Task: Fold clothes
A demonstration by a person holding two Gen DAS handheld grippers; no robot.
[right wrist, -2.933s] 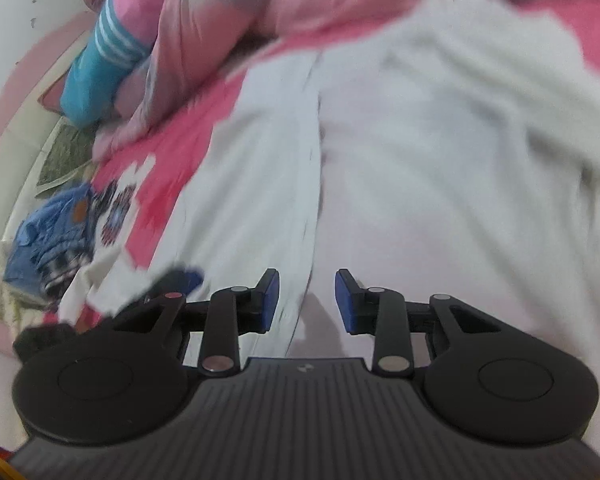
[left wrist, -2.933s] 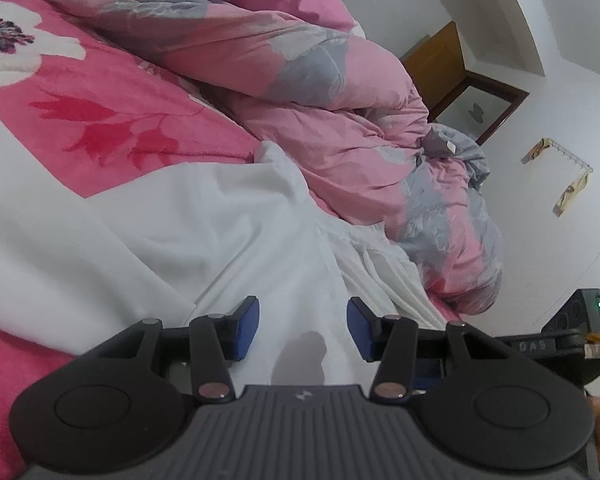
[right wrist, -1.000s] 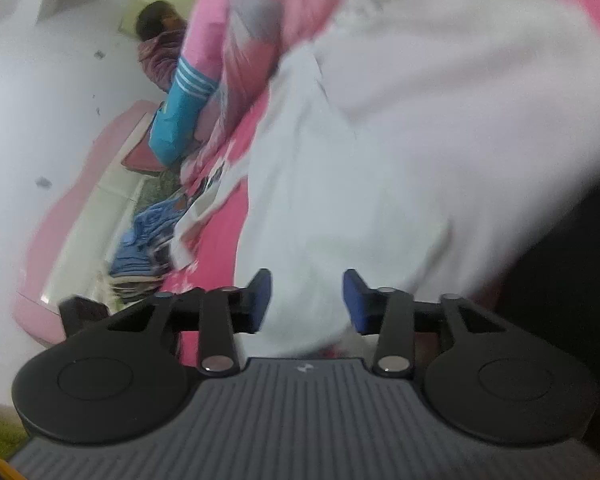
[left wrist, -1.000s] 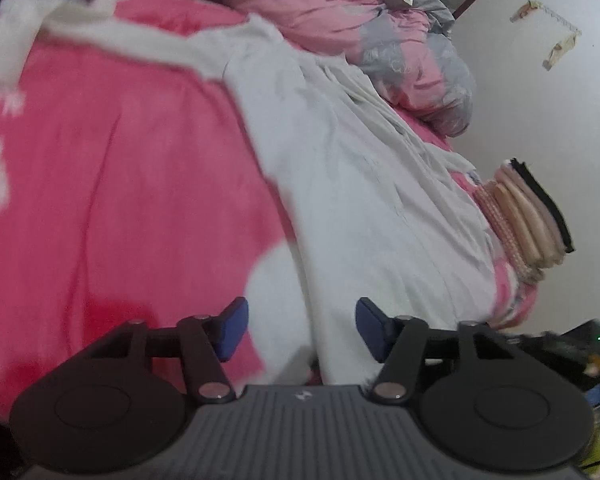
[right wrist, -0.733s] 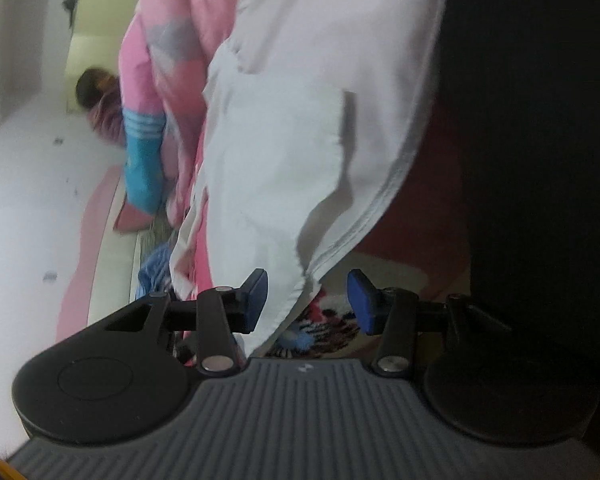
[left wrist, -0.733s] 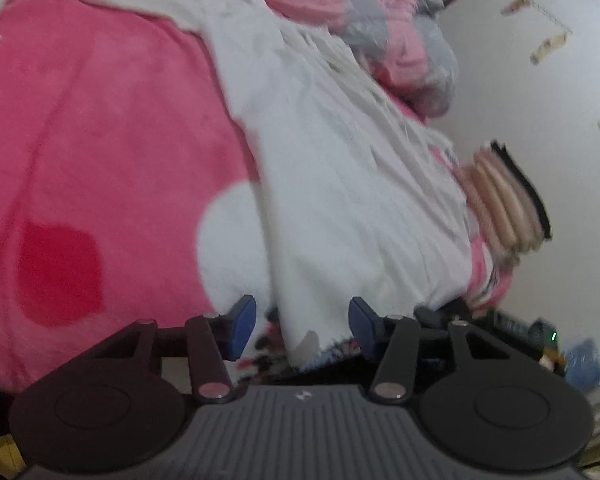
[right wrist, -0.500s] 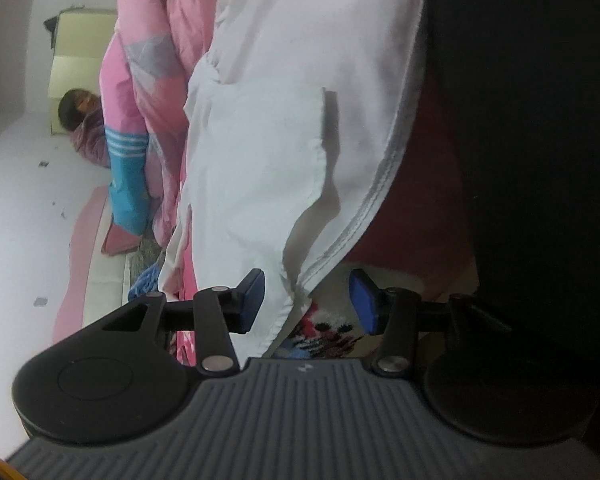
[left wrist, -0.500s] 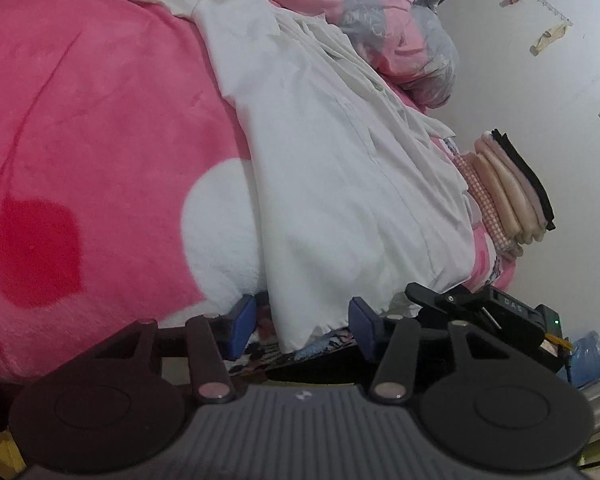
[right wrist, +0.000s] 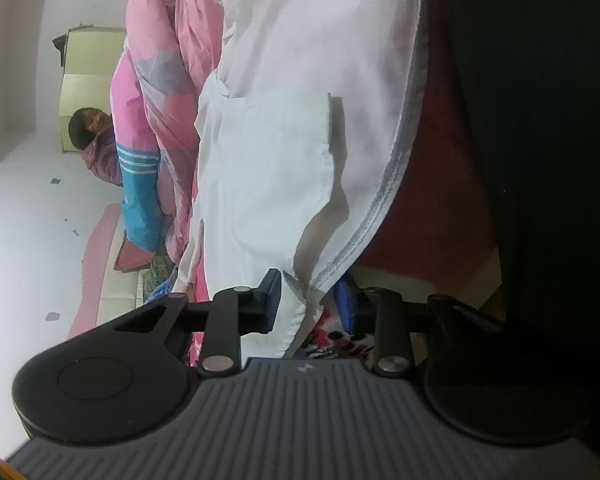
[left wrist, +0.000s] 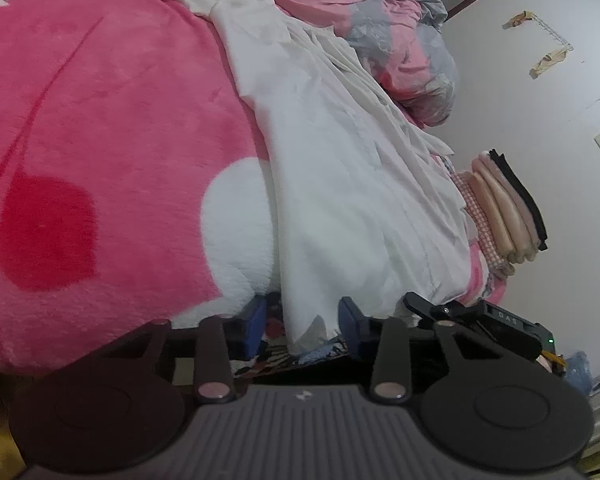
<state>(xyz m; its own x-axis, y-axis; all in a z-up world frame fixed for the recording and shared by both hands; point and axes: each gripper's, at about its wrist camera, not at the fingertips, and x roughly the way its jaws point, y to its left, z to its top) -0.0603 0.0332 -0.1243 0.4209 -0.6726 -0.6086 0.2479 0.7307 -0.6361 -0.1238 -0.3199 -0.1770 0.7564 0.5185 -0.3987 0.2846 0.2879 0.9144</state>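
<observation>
A white garment (left wrist: 360, 184) lies spread along the pink fleece blanket (left wrist: 100, 120), its hem hanging over the bed's near edge. My left gripper (left wrist: 302, 324) is at that edge with a corner of the hem between its blue pads. The jaws are closing, and a gap still shows beside the left pad. In the right wrist view the same white garment (right wrist: 268, 168) hangs down with a pocket showing. My right gripper (right wrist: 308, 304) has the other hem corner between its closing jaws, with a gap still open at the right pad. That gripper's body also shows in the left view.
A rumpled pink and grey duvet (left wrist: 400, 32) is piled at the far side of the bed. A stack of folded clothes (left wrist: 504, 208) sits at the bed's right end. A person (right wrist: 96, 136) is by the far wall, beside a blue striped garment (right wrist: 140, 192).
Both grippers dropped to the bed's near edge and took the hanging hem between their pads. The right wrist view rolled. Both pairs of jaws have narrowed in the last half second.
</observation>
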